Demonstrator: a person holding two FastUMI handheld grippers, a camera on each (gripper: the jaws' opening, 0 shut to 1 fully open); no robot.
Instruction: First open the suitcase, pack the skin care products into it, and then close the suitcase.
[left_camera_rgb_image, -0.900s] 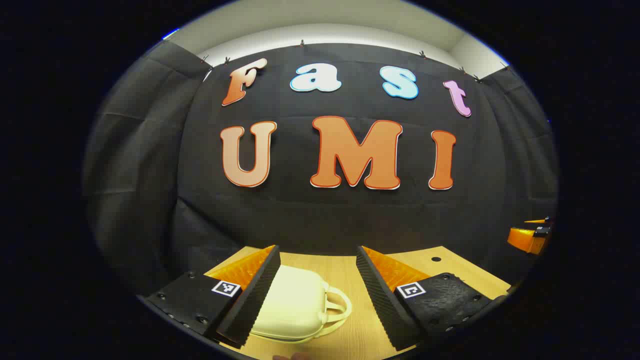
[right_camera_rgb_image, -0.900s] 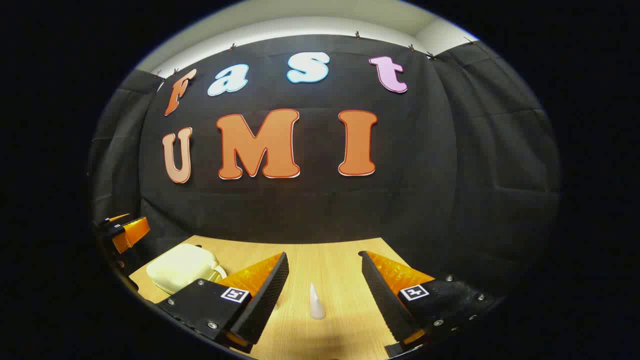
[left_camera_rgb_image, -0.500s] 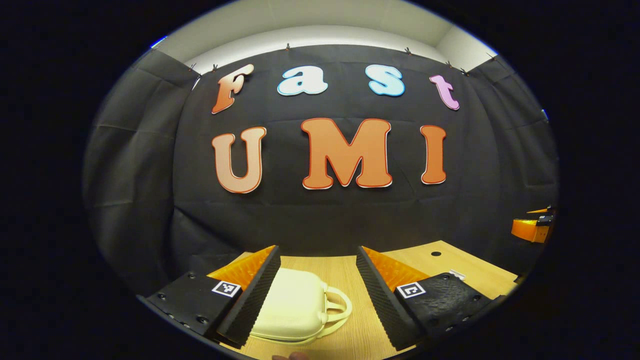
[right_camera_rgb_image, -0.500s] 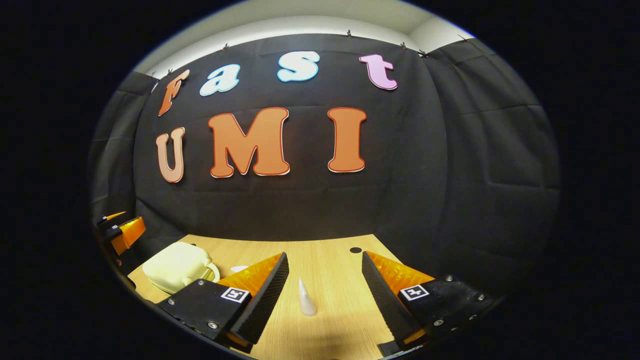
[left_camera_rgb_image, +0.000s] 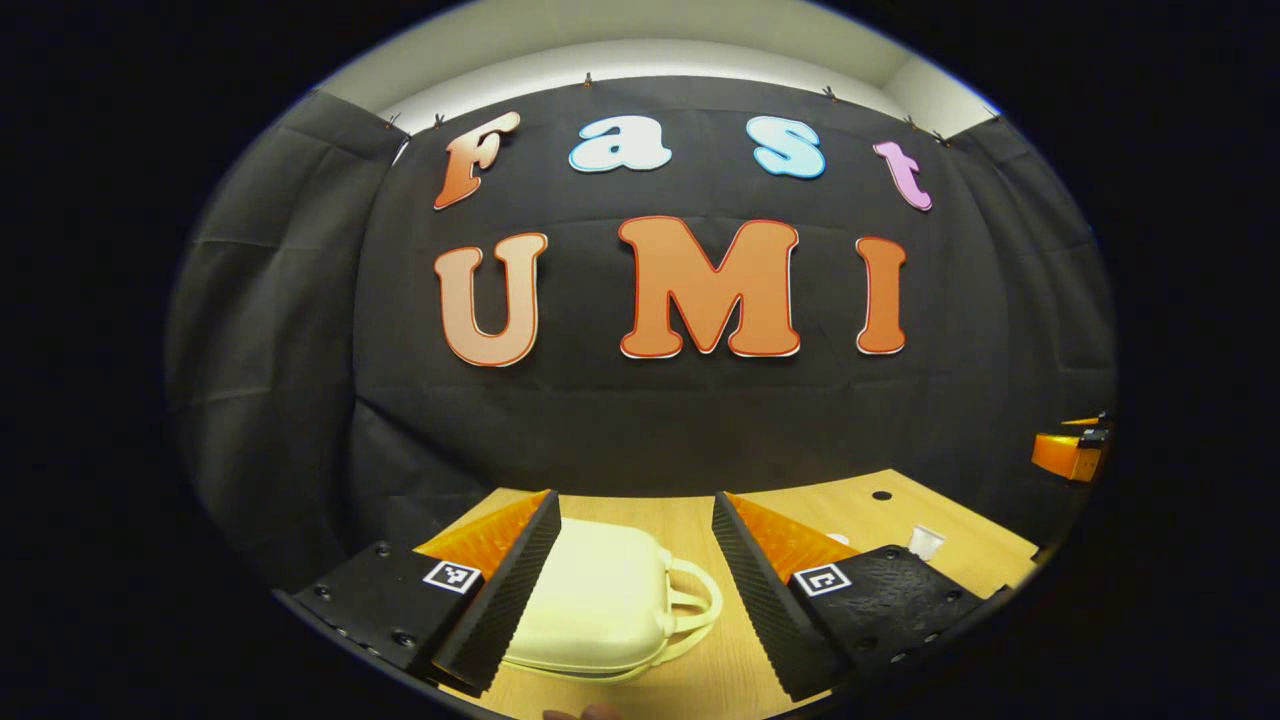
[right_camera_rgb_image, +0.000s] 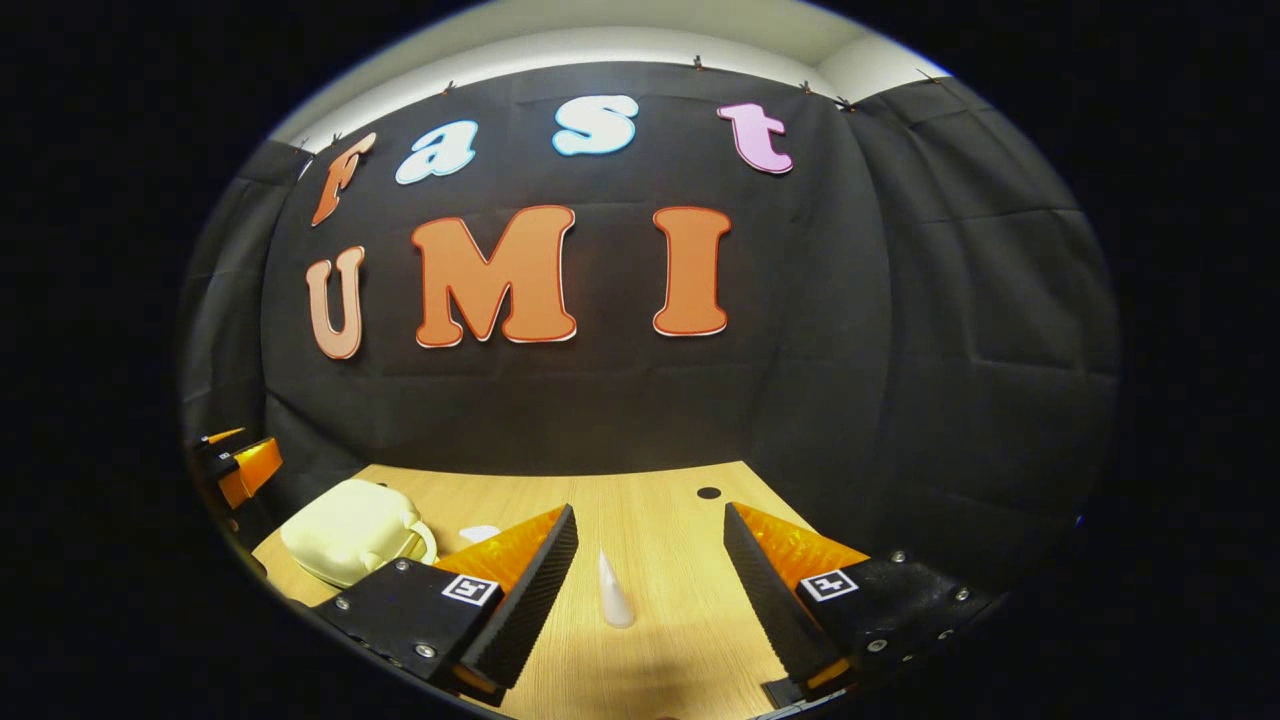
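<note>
You held both grippers spread apart: left gripper (left_camera_rgb_image: 635, 560) over the closed cream hard-shell suitcase (left_camera_rgb_image: 600, 600), right gripper (right_camera_rgb_image: 650, 565) framing the white cone-shaped tube (right_camera_rgb_image: 613, 592).

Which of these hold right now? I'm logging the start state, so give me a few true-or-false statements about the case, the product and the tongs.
1. The cream suitcase lies closed on the wooden table. True.
2. The left tongs are clamped on the suitcase handle. False: they stand open, apart from it.
3. A white cone-shaped tube stands upright ahead of the right tongs. True.
4. The right tongs hold that tube. False: they are open and not touching it.
</note>
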